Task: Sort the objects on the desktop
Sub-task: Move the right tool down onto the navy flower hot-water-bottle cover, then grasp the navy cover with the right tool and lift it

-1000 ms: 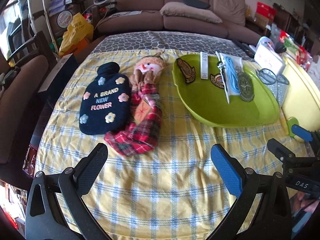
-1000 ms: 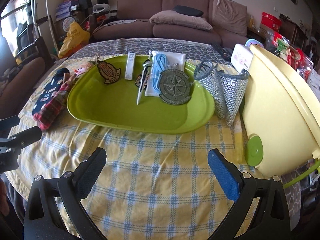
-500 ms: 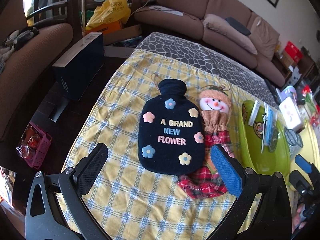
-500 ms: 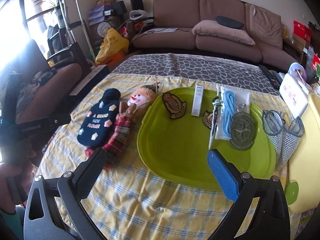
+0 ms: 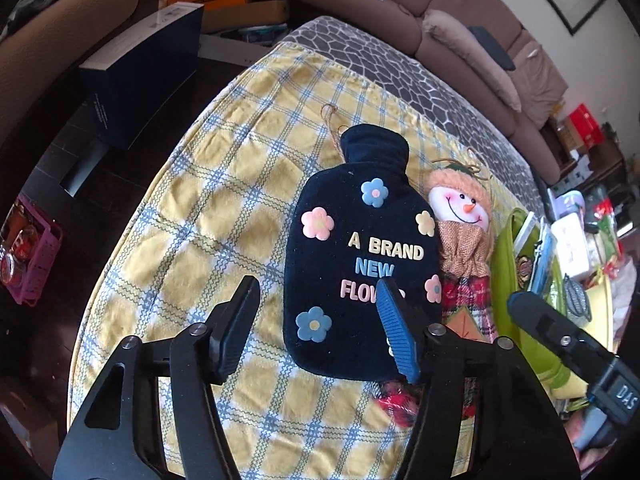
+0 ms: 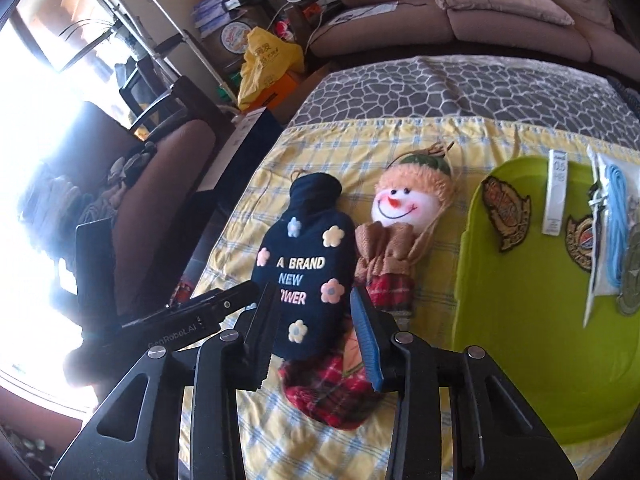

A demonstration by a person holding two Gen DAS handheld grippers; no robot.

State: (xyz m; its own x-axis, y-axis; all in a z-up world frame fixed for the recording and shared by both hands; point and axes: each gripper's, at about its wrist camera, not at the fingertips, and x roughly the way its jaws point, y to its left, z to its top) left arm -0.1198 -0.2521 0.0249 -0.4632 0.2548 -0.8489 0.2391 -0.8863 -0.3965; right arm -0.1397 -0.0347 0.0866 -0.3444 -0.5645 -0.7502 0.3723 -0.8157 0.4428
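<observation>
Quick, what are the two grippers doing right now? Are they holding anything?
Left gripper: closing over the hot-water bottle, nothing gripped yet.
Right gripper: closing over the same bottle, nothing gripped yet.

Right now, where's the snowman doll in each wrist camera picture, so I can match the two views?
Left wrist view: the snowman doll lies right of centre, beside the navy hot-water bottle cover.
Right wrist view: the doll lies at centre, between the cover and the green tray.
Shared landmark: the cover lettered A BRAND NEW FLOWER.
</observation>
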